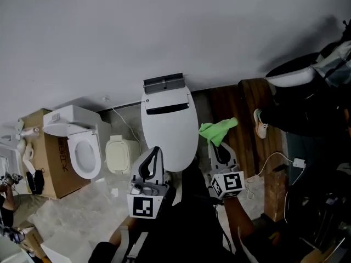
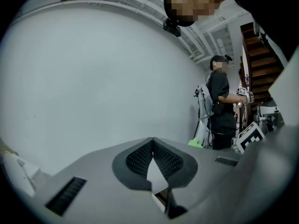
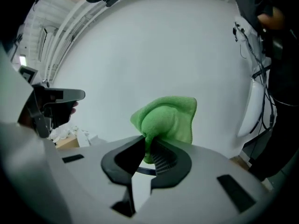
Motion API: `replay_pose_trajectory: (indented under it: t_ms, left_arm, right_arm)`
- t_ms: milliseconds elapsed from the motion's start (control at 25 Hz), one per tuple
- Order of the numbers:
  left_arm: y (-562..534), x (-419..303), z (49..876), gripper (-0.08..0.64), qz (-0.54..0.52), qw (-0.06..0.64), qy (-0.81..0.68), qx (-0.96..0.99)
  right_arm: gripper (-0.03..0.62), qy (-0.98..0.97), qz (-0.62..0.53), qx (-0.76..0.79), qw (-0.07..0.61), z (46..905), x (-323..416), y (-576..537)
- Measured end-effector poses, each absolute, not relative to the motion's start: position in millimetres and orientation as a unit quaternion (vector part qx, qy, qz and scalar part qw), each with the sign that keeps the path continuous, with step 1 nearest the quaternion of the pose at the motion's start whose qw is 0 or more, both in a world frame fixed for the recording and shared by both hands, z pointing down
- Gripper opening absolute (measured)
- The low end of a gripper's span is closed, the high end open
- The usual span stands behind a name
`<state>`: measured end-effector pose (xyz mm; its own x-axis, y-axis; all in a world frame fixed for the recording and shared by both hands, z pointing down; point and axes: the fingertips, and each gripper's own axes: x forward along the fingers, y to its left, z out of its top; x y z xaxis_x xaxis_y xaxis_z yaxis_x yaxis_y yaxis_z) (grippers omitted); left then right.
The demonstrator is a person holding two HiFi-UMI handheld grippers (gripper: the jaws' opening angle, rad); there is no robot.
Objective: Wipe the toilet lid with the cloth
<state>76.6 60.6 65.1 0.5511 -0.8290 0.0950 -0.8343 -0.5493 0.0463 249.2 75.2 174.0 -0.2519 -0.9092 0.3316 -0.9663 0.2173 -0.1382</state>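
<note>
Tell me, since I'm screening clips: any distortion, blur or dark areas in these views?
Head view: sharp, evenly lit, lid bright without glare, right side dark. Left gripper view: fisheye bend, black corners, mosaic patches. Right gripper view: same fisheye and dark corners; cloth sharp, edges soft.

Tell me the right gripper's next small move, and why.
Probably swing the right gripper left and lower it so the green cloth lands on the toilet lid. The cloth is pinched in its jaws but sits off the lid's right edge, apparently not touching it.
</note>
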Motion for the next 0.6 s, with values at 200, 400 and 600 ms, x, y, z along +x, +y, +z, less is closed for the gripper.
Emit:
replay_pose_trajectory:
  t_ms: [200,400,600]
  left_arm:
    - [27,99,87,0.009,0.034,0.06,-0.487,0.871]
    - [-4,104,118,0.009,0.052,0.072,-0.504,0.859]
    - [-33,112,139,0.009,0.052,0.082,-0.525,0.845]
  right_arm:
    - [0.046,-0.781,0.178,0.588,0.116,214,269,21]
    - [0.046,-0.787,0.207,0.562,0.145,265,277,-29]
    - [0.046,-0.789,0.234,0.538,0.18,329,287,-78]
